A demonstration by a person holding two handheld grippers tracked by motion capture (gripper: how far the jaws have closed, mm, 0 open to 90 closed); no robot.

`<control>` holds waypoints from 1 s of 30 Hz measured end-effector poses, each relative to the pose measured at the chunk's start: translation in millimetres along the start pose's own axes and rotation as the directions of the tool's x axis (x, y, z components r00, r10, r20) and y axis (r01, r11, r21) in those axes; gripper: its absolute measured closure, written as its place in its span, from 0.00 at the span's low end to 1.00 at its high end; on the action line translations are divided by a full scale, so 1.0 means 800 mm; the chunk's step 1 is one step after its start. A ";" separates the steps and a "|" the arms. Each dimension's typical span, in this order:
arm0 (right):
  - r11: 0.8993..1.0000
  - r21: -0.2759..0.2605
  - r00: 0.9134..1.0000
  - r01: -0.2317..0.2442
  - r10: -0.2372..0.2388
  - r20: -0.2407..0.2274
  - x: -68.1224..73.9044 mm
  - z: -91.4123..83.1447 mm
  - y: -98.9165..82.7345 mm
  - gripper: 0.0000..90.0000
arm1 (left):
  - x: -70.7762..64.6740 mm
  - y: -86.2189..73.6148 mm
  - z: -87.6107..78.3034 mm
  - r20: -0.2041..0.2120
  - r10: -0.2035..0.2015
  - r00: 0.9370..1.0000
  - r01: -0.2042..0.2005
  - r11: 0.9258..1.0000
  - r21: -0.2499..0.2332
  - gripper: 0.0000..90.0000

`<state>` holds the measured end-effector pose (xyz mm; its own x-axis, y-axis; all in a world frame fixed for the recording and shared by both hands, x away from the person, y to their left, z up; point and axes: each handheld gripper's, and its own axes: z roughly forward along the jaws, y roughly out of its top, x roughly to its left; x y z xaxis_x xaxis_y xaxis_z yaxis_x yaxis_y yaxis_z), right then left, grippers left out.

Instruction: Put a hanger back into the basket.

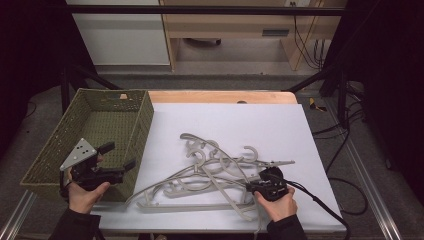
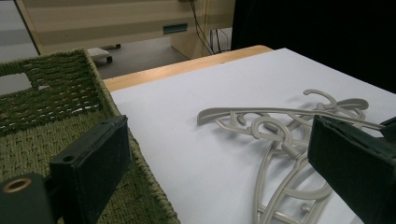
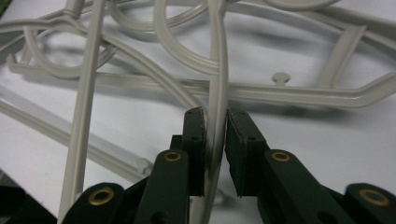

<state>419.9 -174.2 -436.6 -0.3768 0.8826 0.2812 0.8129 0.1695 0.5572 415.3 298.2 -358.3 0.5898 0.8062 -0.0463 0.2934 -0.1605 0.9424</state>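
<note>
A: Wooden table (image 1: 220, 96), pale strip of bare wood showing along the far edge. Covered almost entirely by a white sheet (image 1: 280, 125), flat and smooth.

B: Green woven basket (image 1: 107, 120) standing at the left side, right wall just beside the sheet's left edge. Seen close in the left gripper view too, rim (image 2: 100, 81) running along the white.

A: And on the sheet, a heap of grey plastic hangers (image 1: 215, 170), tangled, hooks and arms crossing over each other, lying toward the near half.

B: Same pile in the right gripper view, thin bars (image 3: 280, 91) overlapping, shadows underneath on the white.

A: Far half of the sheet bare.
</note>
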 end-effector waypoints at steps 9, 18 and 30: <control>1.000 -0.013 1.000 -0.011 0.011 -0.003 -0.013 -0.005 0.005 0.91 | 0.000 0.000 0.000 -0.001 0.001 1.000 -0.001 1.000 -0.001 0.06; 0.994 -0.109 0.998 -0.030 0.024 -0.057 -0.026 -0.024 0.009 0.91 | 0.000 0.000 0.001 -0.001 0.002 1.000 -0.002 1.000 0.002 0.06; 0.981 -0.191 0.996 -0.033 0.018 -0.083 -0.028 -0.034 0.011 0.92 | 0.000 -0.001 0.001 0.000 0.001 1.000 -0.001 1.000 0.003 0.06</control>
<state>423.6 -204.5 -416.9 -0.3978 0.8460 0.3549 0.7255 0.0533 0.6861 415.8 298.0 -359.0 0.5899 0.8062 -0.0452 0.2951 -0.1631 0.9415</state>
